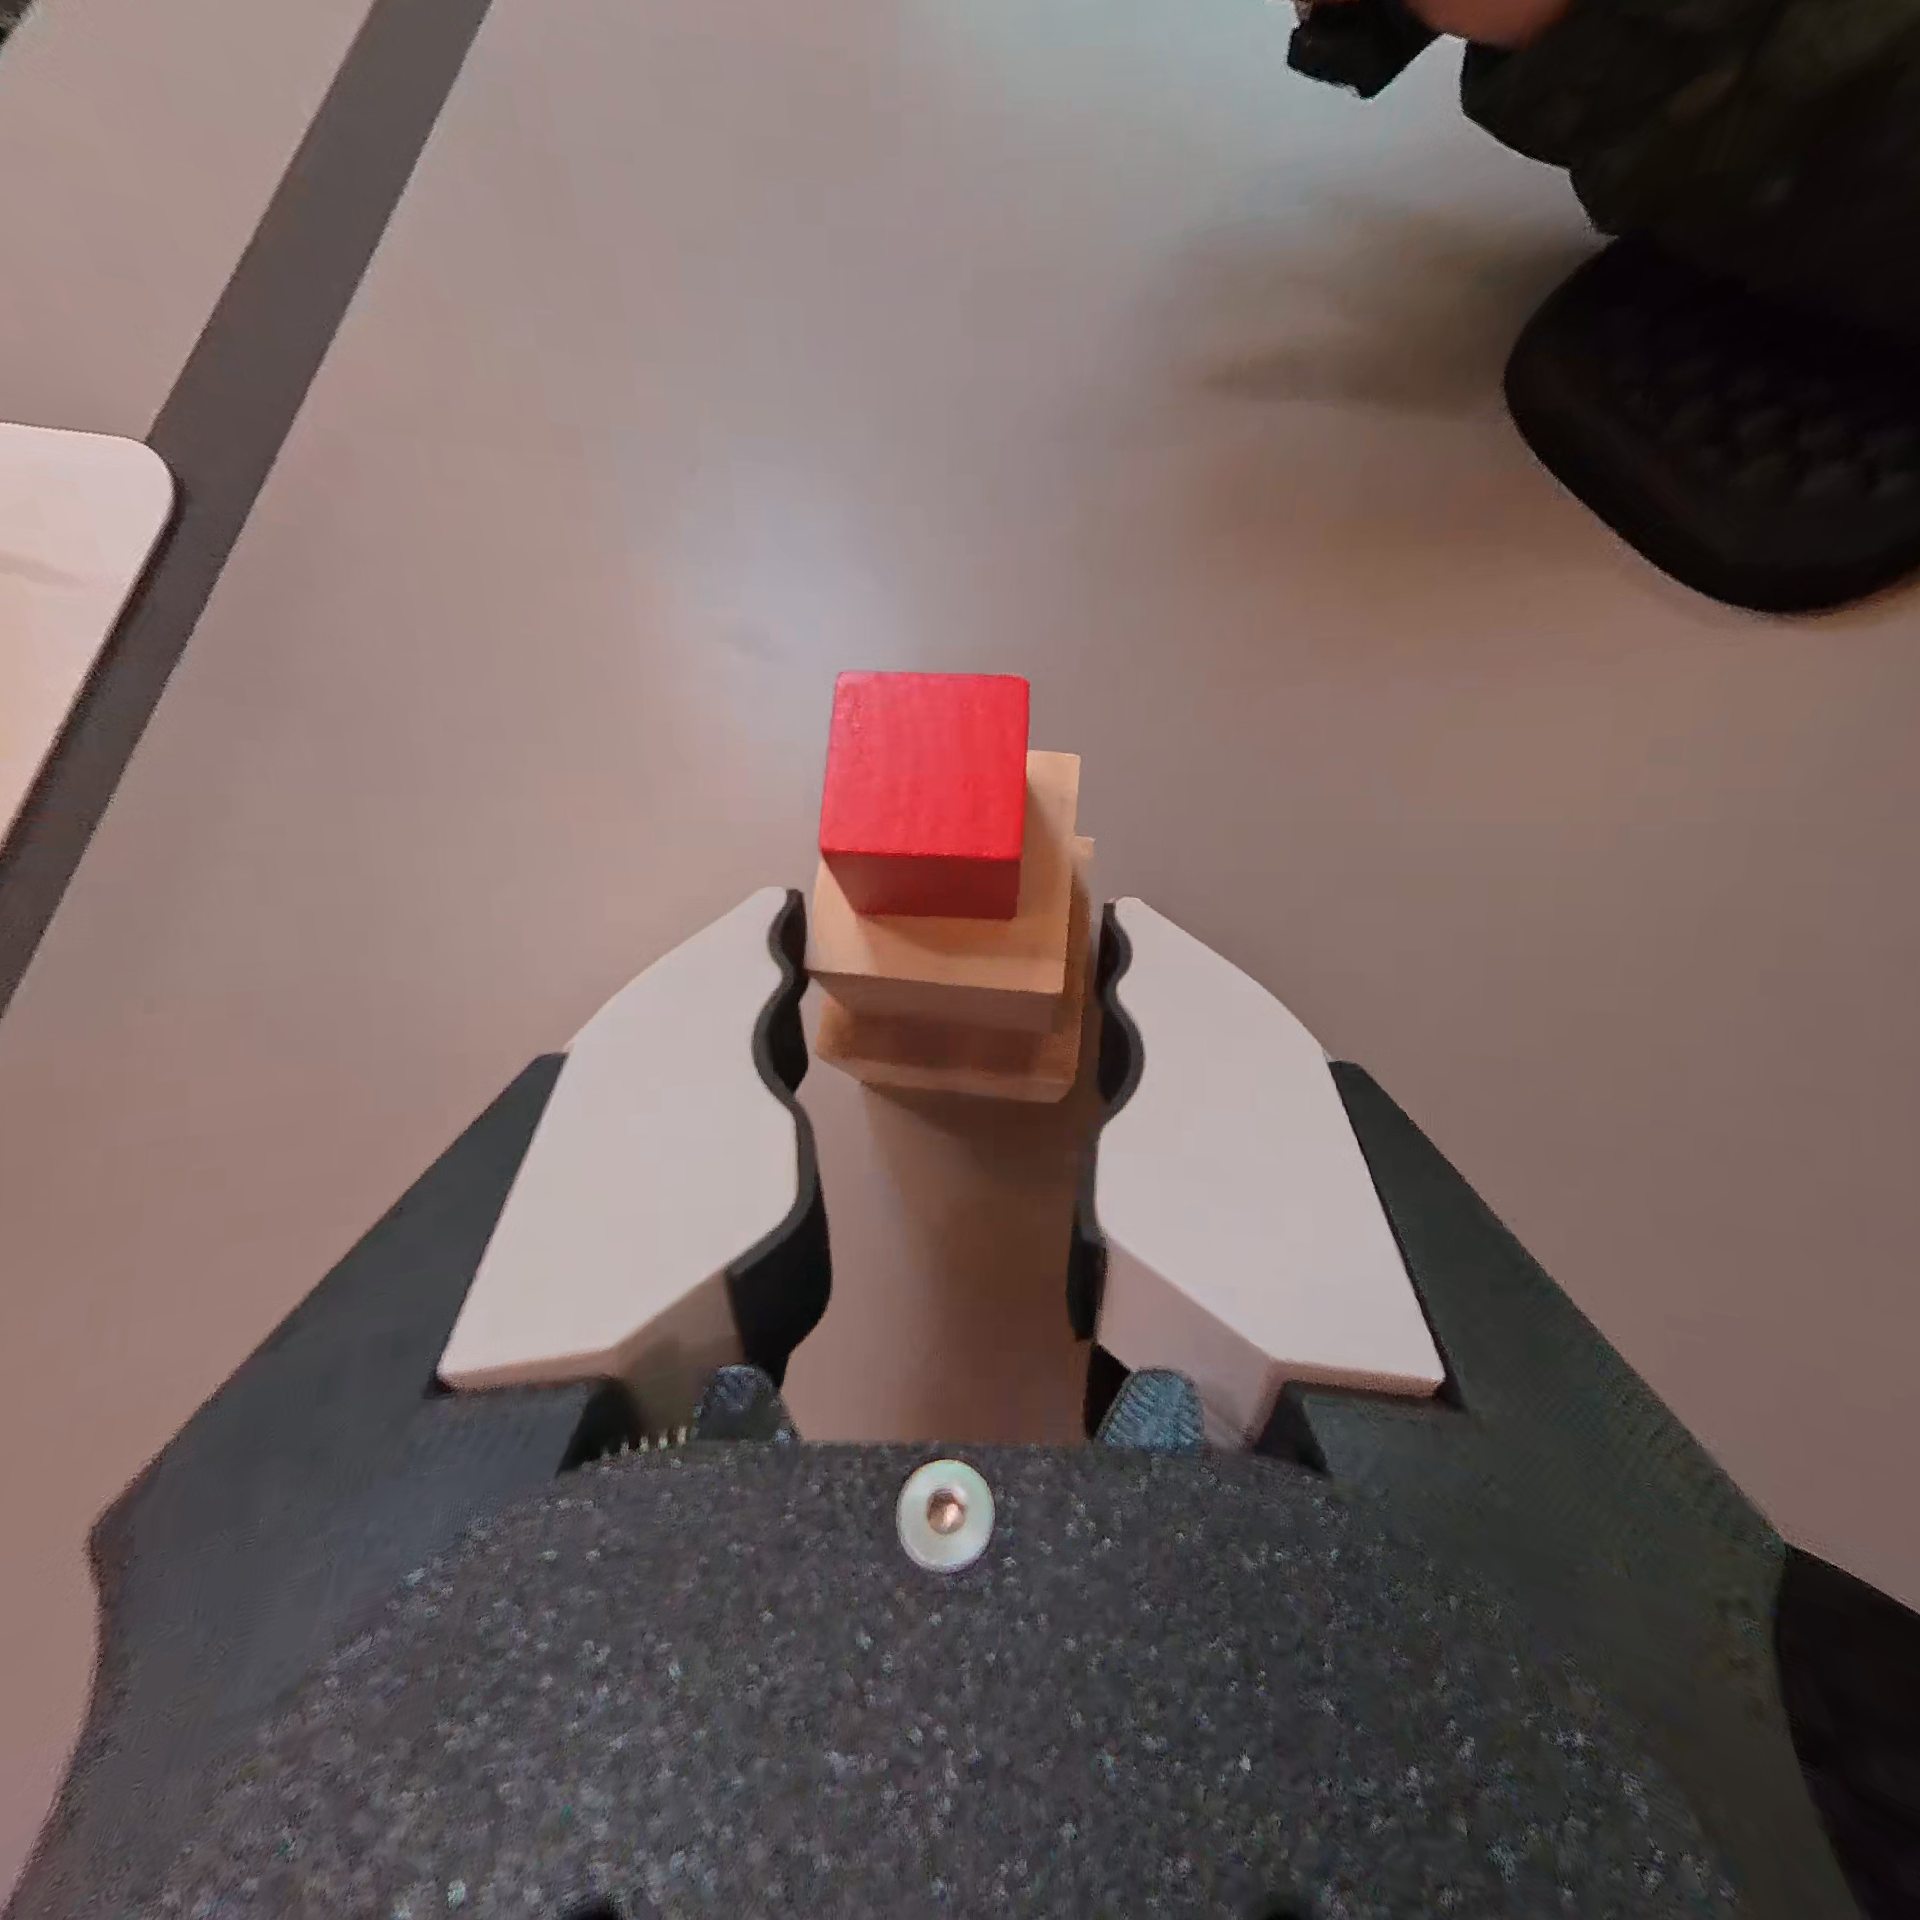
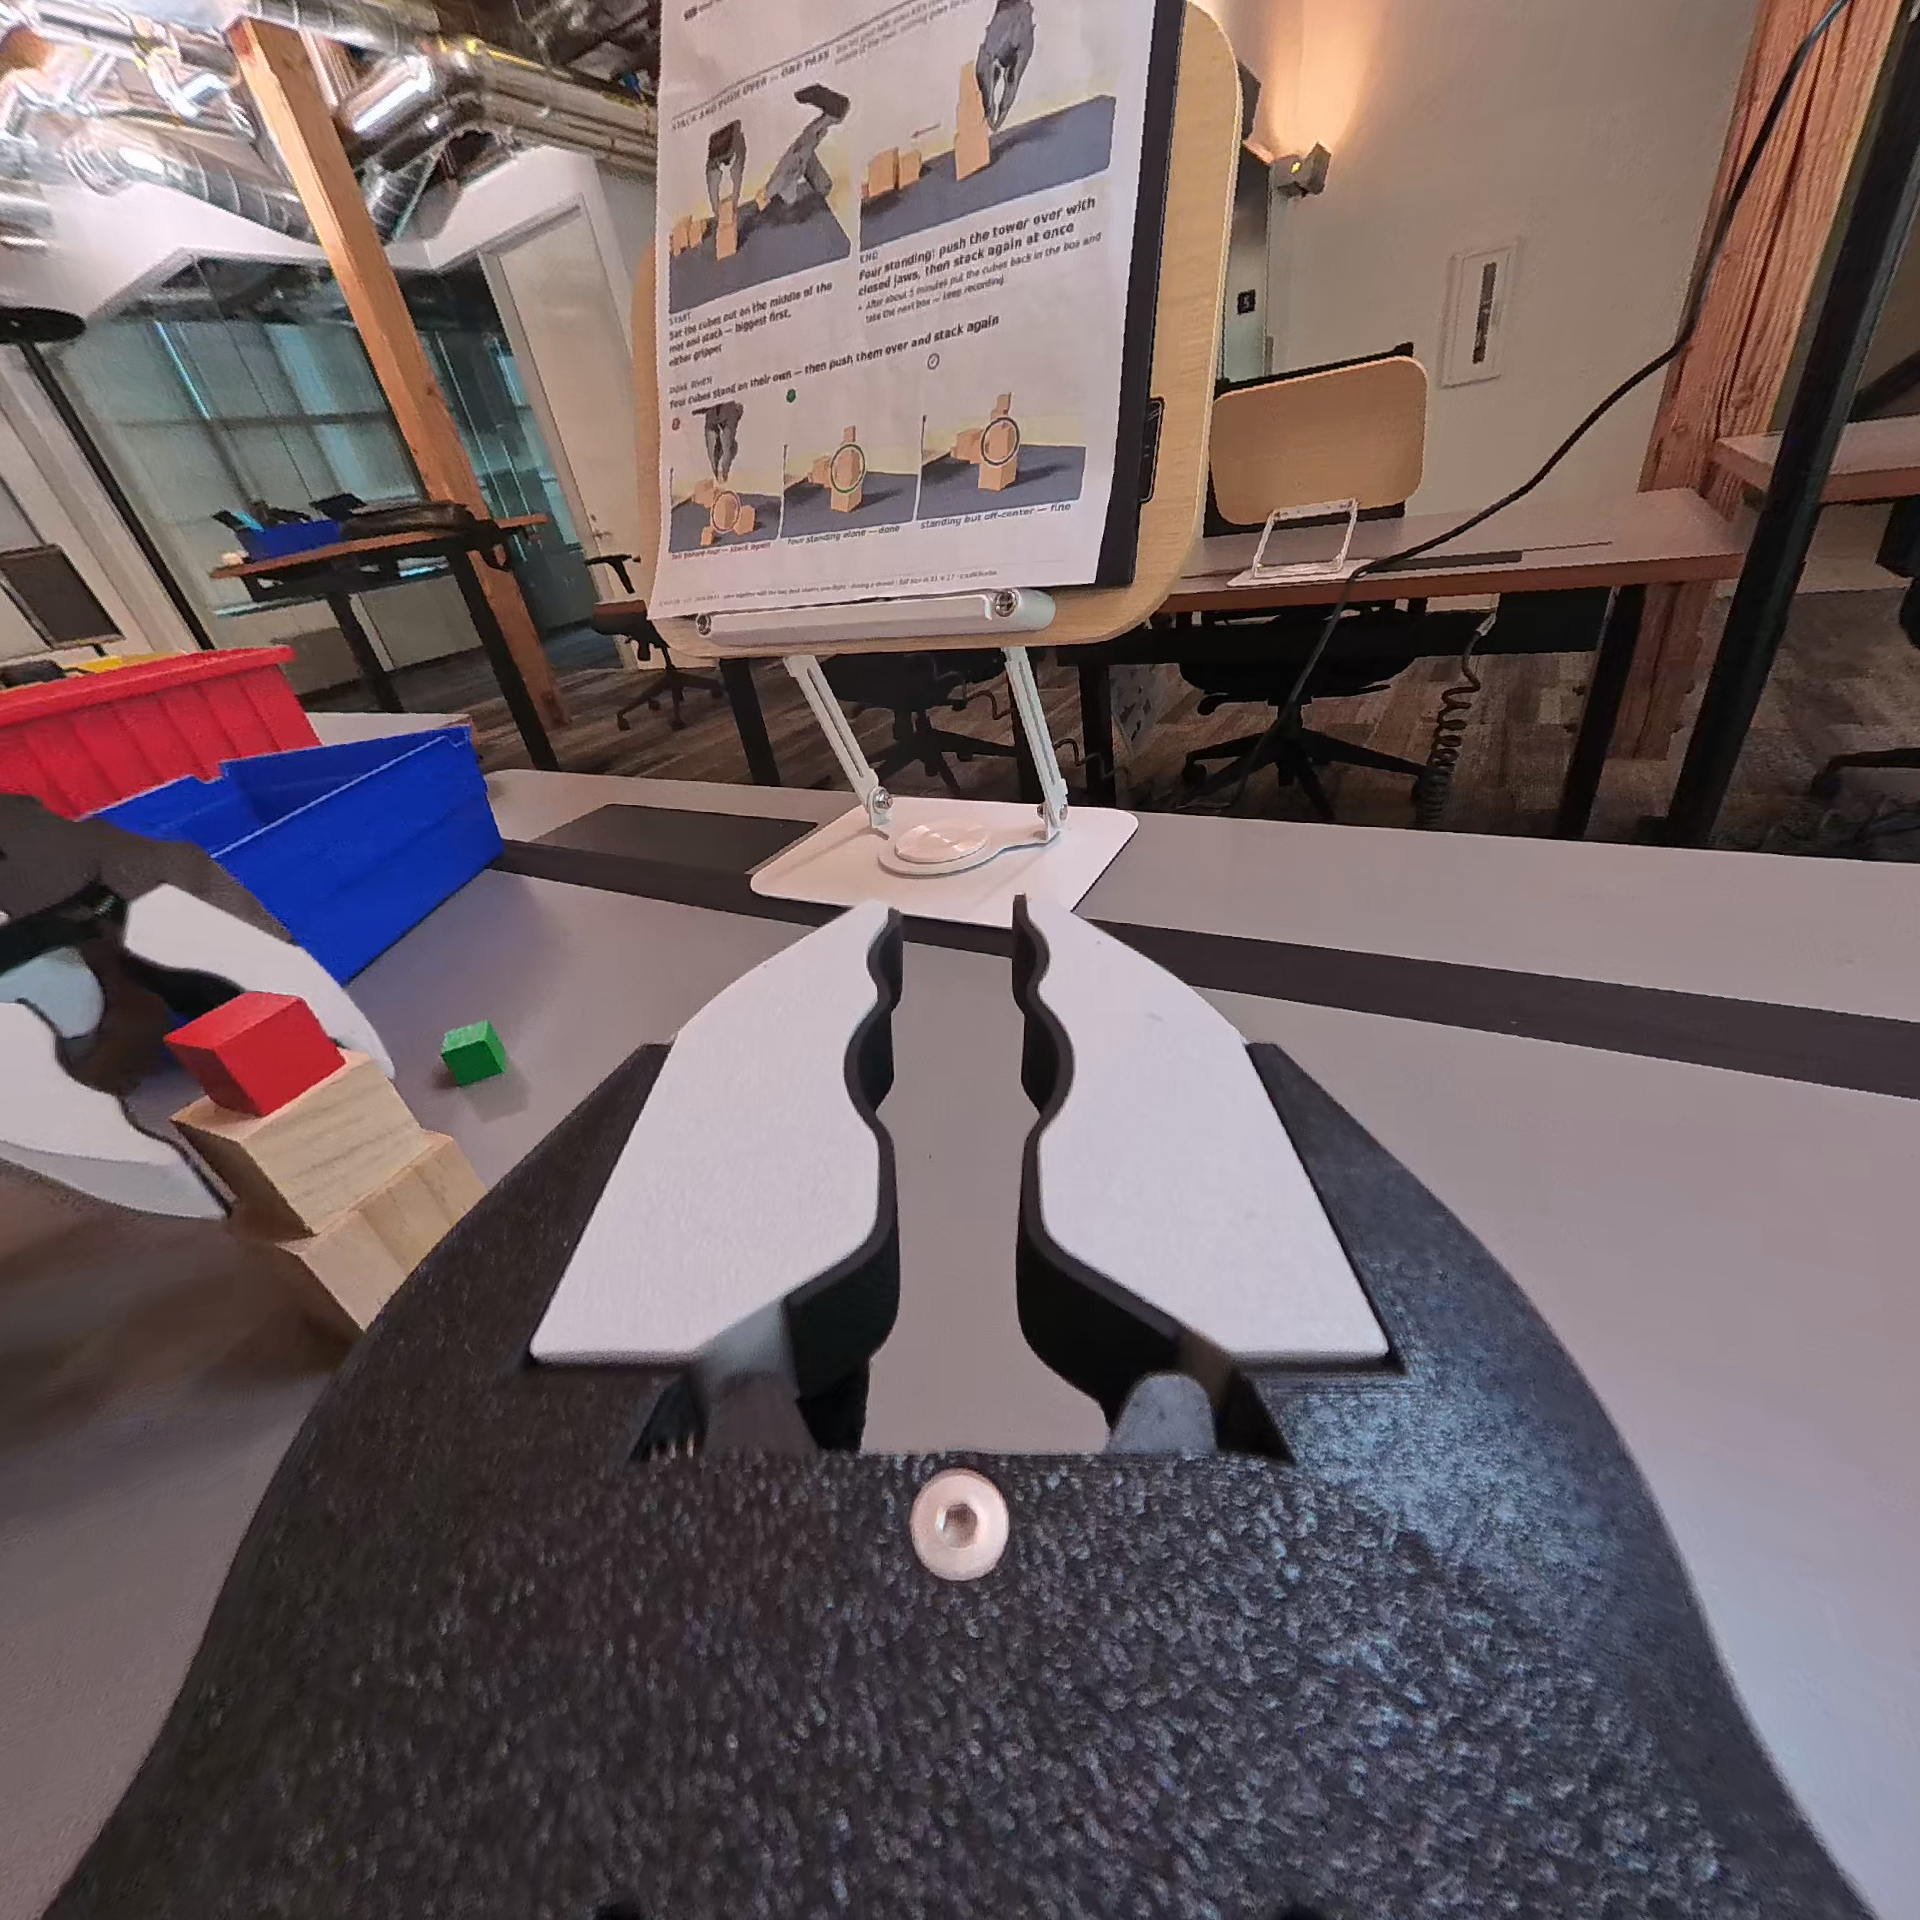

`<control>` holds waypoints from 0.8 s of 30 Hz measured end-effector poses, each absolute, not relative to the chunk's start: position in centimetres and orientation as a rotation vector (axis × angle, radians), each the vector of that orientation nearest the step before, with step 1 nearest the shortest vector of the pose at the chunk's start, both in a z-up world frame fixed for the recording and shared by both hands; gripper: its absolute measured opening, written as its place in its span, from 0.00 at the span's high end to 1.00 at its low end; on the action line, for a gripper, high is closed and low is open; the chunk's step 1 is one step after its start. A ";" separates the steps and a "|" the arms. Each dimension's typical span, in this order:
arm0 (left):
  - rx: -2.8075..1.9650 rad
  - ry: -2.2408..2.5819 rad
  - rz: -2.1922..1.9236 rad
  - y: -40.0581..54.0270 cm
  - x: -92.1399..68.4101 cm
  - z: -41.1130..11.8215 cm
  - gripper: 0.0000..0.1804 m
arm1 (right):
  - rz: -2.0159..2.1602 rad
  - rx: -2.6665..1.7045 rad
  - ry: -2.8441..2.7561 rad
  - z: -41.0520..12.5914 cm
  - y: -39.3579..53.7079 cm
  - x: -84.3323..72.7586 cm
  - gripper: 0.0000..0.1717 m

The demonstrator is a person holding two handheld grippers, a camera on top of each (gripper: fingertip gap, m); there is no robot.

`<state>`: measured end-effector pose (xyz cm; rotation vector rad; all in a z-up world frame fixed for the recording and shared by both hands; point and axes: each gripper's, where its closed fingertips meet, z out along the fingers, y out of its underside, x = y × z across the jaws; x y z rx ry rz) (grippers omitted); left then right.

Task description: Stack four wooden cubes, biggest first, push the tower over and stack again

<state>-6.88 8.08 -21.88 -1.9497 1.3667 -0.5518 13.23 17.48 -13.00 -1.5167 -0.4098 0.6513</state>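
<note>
Left gripper (image 1: 951,935) jaws spread around wooden stack (image 1: 940,987) (red cube (image 1: 925,790) topmost), right gripper (image 2: 956,925) jaws narrowly parted, bare

Open-plan office; desks (image 2: 1455,566), swivel chairs (image 2: 1309,707), glass partitions (image 2: 239,457)

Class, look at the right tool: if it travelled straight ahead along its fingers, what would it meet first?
Probably the white base plate of the document stand, which lies right beyond the right tool on the grey table. Nothing shows between them, though depth is hard to judge.

Soft indoor light, fisheye-warped edges, slight motion blur
</note>
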 end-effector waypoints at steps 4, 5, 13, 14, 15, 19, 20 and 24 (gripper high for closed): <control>-1.927 1.372 -0.582 8.1 -6.6 -21.9 0.75 | 0.650 -1.522 -0.409 -13.2 17.5 13.3 0.88; -1.926 1.372 -0.588 8.0 -6.7 -21.9 0.75 | 0.651 -1.523 -0.408 -13.2 17.6 13.2 0.88; -1.927 1.389 -0.605 8.0 -6.9 -21.9 0.75 | 0.645 -1.525 -0.413 -13.3 17.6 13.2 0.88; -1.929 1.392 -0.601 8.0 -6.9 -21.9 0.75 | 0.645 -1.526 -0.412 -13.3 17.6 13.2 0.88; -1.932 1.393 -0.601 8.0 -6.9 -21.9 0.75 | 0.645 -1.526 -0.412 -13.3 17.6 13.2 0.88; -1.933 1.391 -0.595 8.0 -6.9 -21.9 0.75 | 0.643 -1.527 -0.415 -13.4 17.6 13.1 0.88; -1.931 1.392 -0.592 7.9 -6.9 -21.9 0.75 | 0.644 -1.528 -0.416 -13.4 17.6 13.1 0.88; -1.931 1.392 -0.590 7.9 -7.0 -21.9 0.75 | 0.644 -1.529 -0.418 -13.4 17.6 13.0 0.88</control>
